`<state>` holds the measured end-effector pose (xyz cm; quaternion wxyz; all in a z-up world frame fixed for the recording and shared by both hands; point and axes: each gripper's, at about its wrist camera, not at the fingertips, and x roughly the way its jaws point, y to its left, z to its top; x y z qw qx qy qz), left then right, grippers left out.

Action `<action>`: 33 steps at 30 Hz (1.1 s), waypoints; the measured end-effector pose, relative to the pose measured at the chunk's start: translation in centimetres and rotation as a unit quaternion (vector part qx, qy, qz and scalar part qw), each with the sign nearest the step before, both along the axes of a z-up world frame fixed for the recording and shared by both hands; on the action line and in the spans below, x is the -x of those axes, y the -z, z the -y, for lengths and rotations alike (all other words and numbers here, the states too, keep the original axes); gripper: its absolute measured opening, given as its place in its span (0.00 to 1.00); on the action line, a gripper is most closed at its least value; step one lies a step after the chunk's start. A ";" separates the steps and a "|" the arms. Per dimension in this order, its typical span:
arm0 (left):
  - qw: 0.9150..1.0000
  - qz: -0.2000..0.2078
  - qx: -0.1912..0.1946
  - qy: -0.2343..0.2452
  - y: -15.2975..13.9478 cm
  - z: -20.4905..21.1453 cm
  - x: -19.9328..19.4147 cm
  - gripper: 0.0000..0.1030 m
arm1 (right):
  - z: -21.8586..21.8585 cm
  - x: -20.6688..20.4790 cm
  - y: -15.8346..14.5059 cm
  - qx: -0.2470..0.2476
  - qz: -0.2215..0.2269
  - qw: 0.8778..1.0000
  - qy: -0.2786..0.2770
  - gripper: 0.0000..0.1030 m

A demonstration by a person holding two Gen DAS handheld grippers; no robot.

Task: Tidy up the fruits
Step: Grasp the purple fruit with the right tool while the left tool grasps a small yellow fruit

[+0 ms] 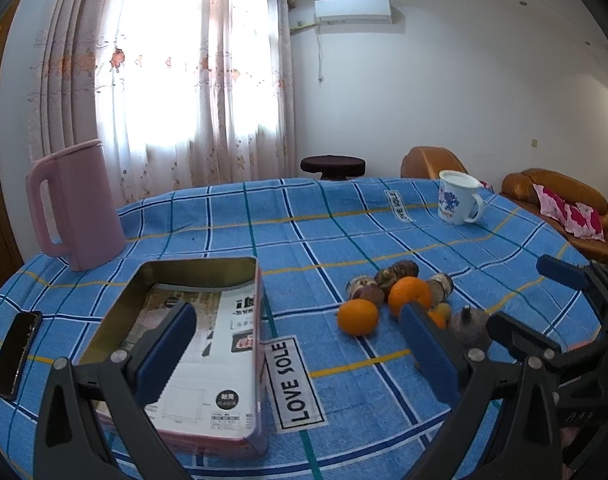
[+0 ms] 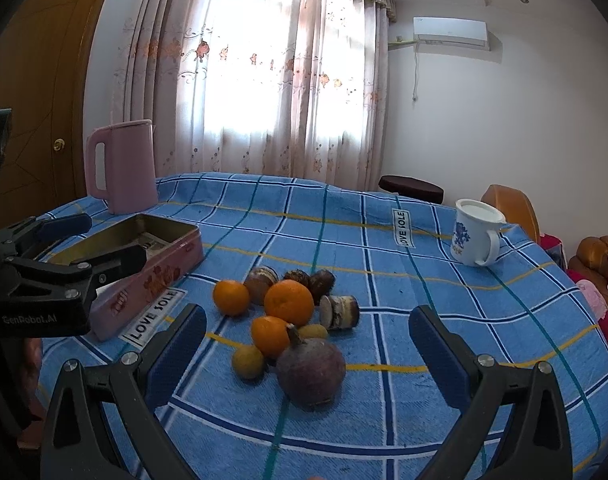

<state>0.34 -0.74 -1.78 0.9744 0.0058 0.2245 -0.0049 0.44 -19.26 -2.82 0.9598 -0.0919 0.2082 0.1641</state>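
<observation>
A pile of fruit lies on the blue checked tablecloth [image 2: 384,248]: three oranges, the largest [image 2: 288,302] in the middle, a dark purple mangosteen [image 2: 311,372] nearest me, small yellow fruits [image 2: 247,361] and several brown round ones [image 2: 322,282]. The pile shows in the left wrist view too, with an orange [image 1: 358,317] at its left. An open pink tin box [image 1: 191,344] [image 2: 151,276] lies left of the pile, paper inside. My left gripper [image 1: 299,344] is open over the box's right edge. My right gripper [image 2: 308,344] is open, its fingers either side of the mangosteen.
A pink kettle [image 1: 77,210] [image 2: 121,168] stands at the back left. A white mug [image 1: 458,202] [image 2: 476,232] stands at the back right. A black phone [image 1: 15,354] lies at the left edge. Brown sofas [image 1: 564,208] and a stool [image 1: 332,166] are beyond the table.
</observation>
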 end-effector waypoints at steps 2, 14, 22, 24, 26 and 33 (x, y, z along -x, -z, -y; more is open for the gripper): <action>1.000 -0.005 -0.002 0.006 0.5 0.4 -0.2 1.00 | 0.6 -0.2 0.7 0.002 -0.008 1.000 0.004 0.99; 0.999 -0.020 -0.006 0.046 1.9 2.6 -0.4 1.00 | 1.5 -3.8 3.2 -0.011 -0.095 0.995 -0.005 0.88; 0.997 -0.033 -0.012 0.067 2.5 3.9 -0.9 1.00 | 1.9 -5.1 4.2 -0.049 -0.164 0.984 -0.052 0.52; 0.996 -0.040 -0.014 0.073 2.6 4.4 -1.2 1.00 | 2.5 -4.4 3.9 -0.061 -0.145 0.986 -0.048 0.52; 0.995 -0.045 -0.015 0.083 2.8 5.0 -1.4 1.00 | 3.2 -3.9 3.6 -0.073 -0.136 0.987 -0.042 0.52; 0.988 -0.099 -0.008 0.118 4.0 7.2 -3.3 0.83 | 5.7 -3.1 2.8 -0.085 -0.108 0.990 -0.014 0.52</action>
